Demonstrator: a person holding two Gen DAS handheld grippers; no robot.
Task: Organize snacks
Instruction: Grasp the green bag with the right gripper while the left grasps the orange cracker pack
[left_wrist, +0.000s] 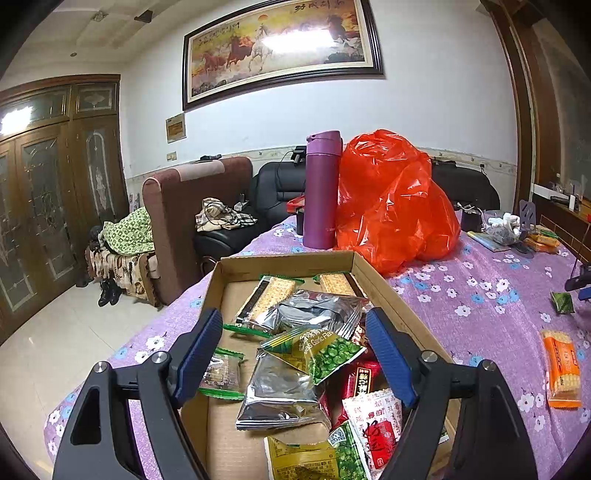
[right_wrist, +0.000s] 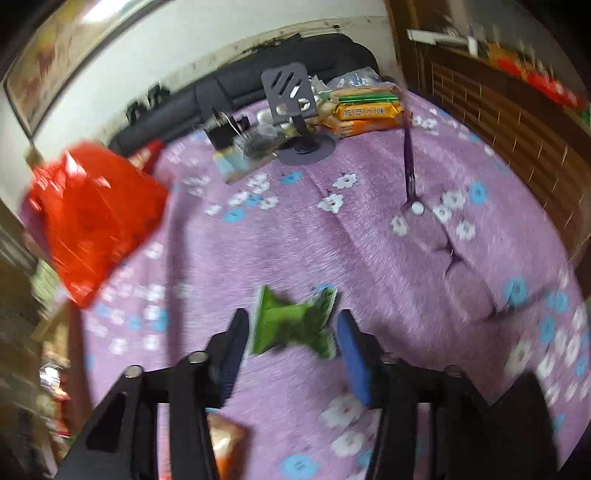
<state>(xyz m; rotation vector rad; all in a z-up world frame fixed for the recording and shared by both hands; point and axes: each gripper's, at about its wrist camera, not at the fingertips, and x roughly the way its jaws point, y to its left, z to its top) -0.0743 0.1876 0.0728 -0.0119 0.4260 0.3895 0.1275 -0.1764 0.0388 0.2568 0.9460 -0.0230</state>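
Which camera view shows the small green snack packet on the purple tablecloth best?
The right wrist view shows it best: the green packet lies close and large between the open fingers of the right gripper, though blurred. The left wrist view shows it only as a tiny green shape far off on the tablecloth, near the picture's right edge.

Open cardboard box (left_wrist: 364, 275) held mixed snack packets (left_wrist: 317, 354); a crumpled green packet (right_wrist: 293, 323) lay flat on the purple-clothed tabletop (right_wrist: 369, 258), an orange cracker pack (left_wrist: 561, 369) nearby.

Left gripper (left_wrist: 295, 354) open over box (left_wrist: 384, 291) of snacks (left_wrist: 295, 354); flask (left_wrist: 322, 188), red bag (left_wrist: 391, 199) behind on table (left_wrist: 480, 332).
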